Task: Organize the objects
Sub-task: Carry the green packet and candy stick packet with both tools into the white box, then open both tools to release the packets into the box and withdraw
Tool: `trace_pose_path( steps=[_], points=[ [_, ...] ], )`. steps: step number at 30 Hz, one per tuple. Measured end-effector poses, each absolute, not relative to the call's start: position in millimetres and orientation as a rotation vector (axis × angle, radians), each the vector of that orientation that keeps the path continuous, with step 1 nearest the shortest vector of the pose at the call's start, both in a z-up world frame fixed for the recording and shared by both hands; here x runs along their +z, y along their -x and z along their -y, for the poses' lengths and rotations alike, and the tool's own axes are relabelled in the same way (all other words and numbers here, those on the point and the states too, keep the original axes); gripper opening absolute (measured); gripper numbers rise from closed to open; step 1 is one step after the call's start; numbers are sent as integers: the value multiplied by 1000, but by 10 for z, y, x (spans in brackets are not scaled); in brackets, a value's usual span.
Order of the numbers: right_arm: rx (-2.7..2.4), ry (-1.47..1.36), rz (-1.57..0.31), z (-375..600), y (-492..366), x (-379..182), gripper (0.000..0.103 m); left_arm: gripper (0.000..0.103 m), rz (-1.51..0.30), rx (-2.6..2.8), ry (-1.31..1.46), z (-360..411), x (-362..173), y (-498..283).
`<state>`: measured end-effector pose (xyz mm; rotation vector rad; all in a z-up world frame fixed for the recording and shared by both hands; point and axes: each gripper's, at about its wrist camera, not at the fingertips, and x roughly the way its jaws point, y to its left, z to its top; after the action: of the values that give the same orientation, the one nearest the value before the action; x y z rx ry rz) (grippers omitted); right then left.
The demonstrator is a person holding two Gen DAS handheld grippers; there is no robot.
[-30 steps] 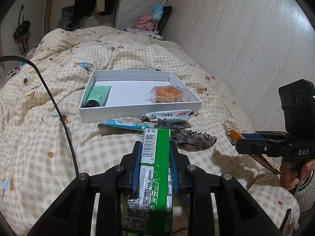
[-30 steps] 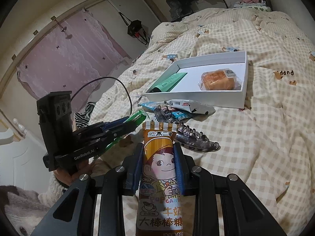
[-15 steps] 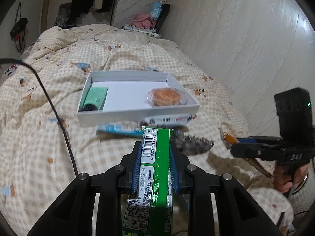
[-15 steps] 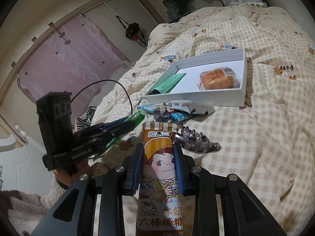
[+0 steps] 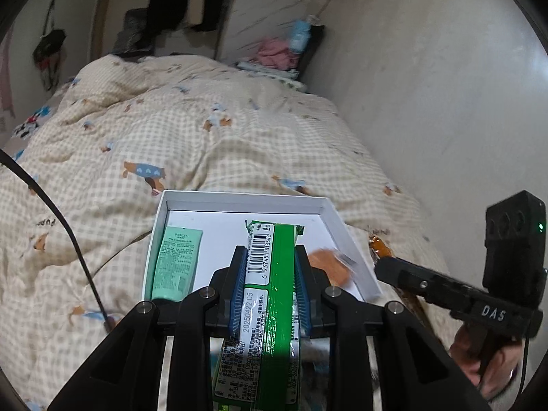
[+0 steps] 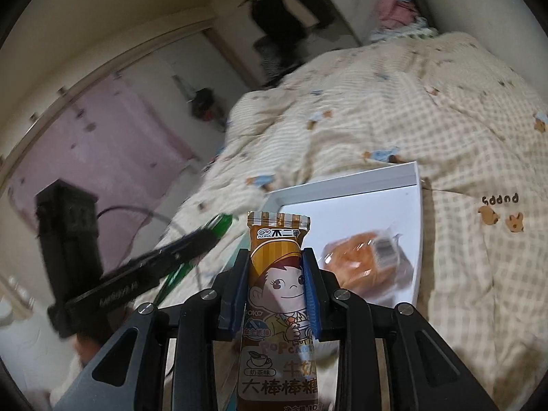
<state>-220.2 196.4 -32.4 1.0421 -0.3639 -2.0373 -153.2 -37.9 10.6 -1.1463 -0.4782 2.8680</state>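
Observation:
My left gripper (image 5: 270, 257) is shut on a green snack packet (image 5: 270, 274) and holds it over the open white box (image 5: 239, 200) on the bed. The box holds a mint-green tube (image 5: 176, 262) at its left and a wrapped orange bun (image 5: 330, 267) at its right. My right gripper (image 6: 276, 260) is shut on a brown lollipop packet (image 6: 277, 294) with a cartoon face, just in front of the same box (image 6: 376, 178), whose bun (image 6: 363, 267) shows beyond. Each gripper shows in the other's view: the right one (image 5: 380, 262), the left one (image 6: 219, 226).
The checked quilt (image 5: 171, 137) covers the bed around the box. A black cable (image 5: 61, 215) runs over the quilt at the left. A pale wall (image 5: 428, 85) borders the bed on the right. Clothes hang at the far end (image 5: 178, 7).
Both grippers have moved forward and up to the box with their packets. The loose items in front of the box have dropped out of view.

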Motion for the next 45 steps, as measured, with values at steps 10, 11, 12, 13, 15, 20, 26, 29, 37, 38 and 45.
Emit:
trace_pose_path(
  steps=[10,11,12,13,15,20,26,29,37,38,45],
  points=[
    [-2102,-1169,479,-1566,2797,-739,31,29,719,2919,1293,633,-438,1995],
    [-2103,-1177,482,-1503,2818,-757,31,29,751,2932,1295,672,-477,2004],
    [-2117,-1184,479,-1453,2833,-782,31,29,775,2944,1296,693,-506,2002],
    [-2126,-1199,472,-1398,2844,-817,31,29,810,2952,1304,722,-542,1995],
    [-2155,-1225,454,-1334,2838,-864,31,29,849,2939,1323,742,-607,1994],
    [-2201,-1255,360,-1223,2816,-878,31,29,813,2947,1358,709,-666,2048],
    [-2232,-1274,318,-1155,2830,-890,31,29,820,2935,1368,731,-655,2052],
    [-2232,-1280,304,-1152,2827,-886,31,29,813,2929,1391,734,-666,2071],
    [-2224,-1255,297,-1162,2787,-813,35,45,813,2911,1428,772,-650,2044],
    [-2223,-1243,297,-1175,2777,-793,35,46,822,2909,1421,784,-628,2026],
    [-2167,-1165,330,-1252,2673,-636,57,52,799,2902,1392,796,-504,1895]
  ],
)
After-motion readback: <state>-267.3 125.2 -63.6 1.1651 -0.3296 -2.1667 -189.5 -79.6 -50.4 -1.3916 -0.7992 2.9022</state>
